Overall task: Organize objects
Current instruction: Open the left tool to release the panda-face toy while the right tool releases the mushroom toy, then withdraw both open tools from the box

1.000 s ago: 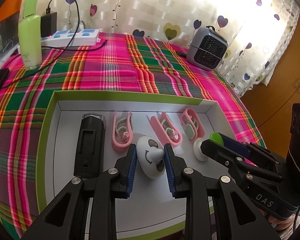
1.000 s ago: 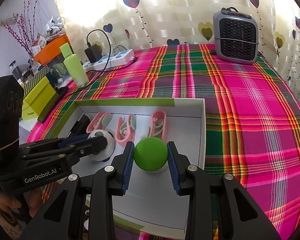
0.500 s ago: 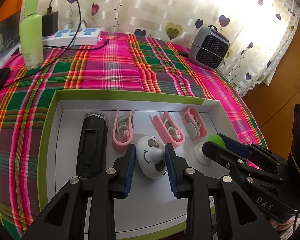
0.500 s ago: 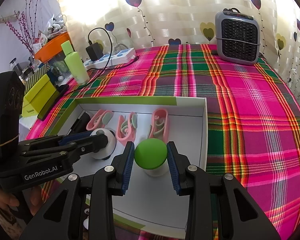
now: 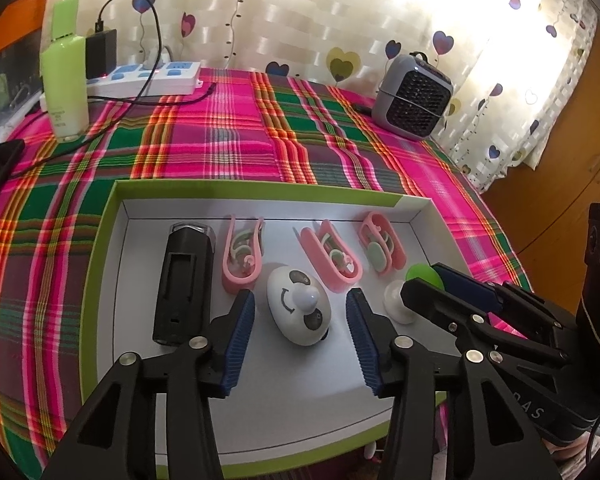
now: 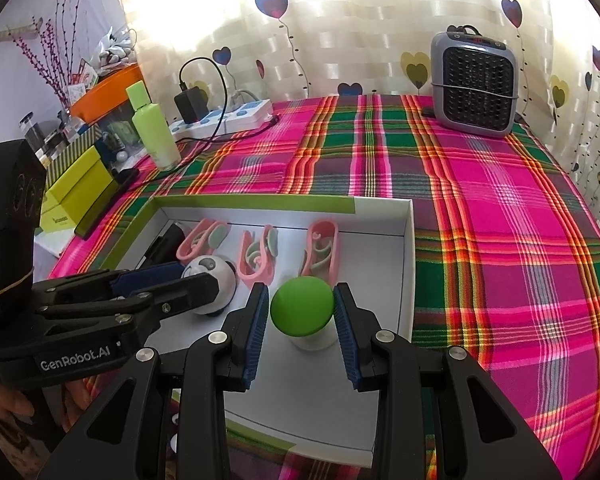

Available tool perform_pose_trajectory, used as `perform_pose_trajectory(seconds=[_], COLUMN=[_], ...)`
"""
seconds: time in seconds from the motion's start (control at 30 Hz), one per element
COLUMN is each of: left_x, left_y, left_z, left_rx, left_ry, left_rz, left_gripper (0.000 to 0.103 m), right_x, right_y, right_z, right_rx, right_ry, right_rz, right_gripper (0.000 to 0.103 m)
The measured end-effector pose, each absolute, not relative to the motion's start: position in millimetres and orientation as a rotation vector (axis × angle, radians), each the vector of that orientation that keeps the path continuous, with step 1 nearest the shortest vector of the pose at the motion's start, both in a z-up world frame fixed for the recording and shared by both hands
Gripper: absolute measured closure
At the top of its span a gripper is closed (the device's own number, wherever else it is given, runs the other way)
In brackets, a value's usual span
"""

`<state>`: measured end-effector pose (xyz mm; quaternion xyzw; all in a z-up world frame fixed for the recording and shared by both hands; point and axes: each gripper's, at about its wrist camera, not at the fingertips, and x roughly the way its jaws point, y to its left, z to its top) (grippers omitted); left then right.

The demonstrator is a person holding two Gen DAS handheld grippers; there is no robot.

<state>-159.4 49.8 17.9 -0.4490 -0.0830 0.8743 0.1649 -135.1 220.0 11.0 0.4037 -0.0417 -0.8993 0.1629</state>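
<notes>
Left wrist | we see left gripper [image 5: 298, 338] opening, pads clear of panda toy [image 5: 298, 306] lying inside white tray [image 5: 260, 412]; smooth, hard, rounded shell, likely slippery | right wrist | right gripper [image 6: 301, 330] narrowly brackets green-capped mushroom toy [image 6: 304, 314] in tray; we cannot tell contact; grip cap's sides.

Your right gripper [image 6: 301, 316] pinches the green mushroom [image 6: 302, 307] standing in the tray [image 6: 405, 264]. Just left of the mushroom, your left gripper [image 6: 188, 280] opens around the panda [image 6: 214, 280]. Three pink clips [image 6: 256, 256] lie behind the mushroom.
</notes>
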Motion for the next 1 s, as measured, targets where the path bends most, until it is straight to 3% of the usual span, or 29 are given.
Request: perform_pose_trajectory(seconds=[0.1, 1.0], left_x=[-155, -101], left_y=[51, 40], left_z=[21, 51], left_rx=[-1.269, -1.19], left_ry=[-0.203, -0.151], left_rz=[2.511, 2.619], left_gripper=[0.055, 0.052], right_x=[-133, -87], right_y=[221, 214], right_z=[13, 34], right_rx=[1.143, 1.074], right_ry=[-0.133, -0.138], right_rz=[-2.569, -2.604], right_gripper=[0.06, 0.06])
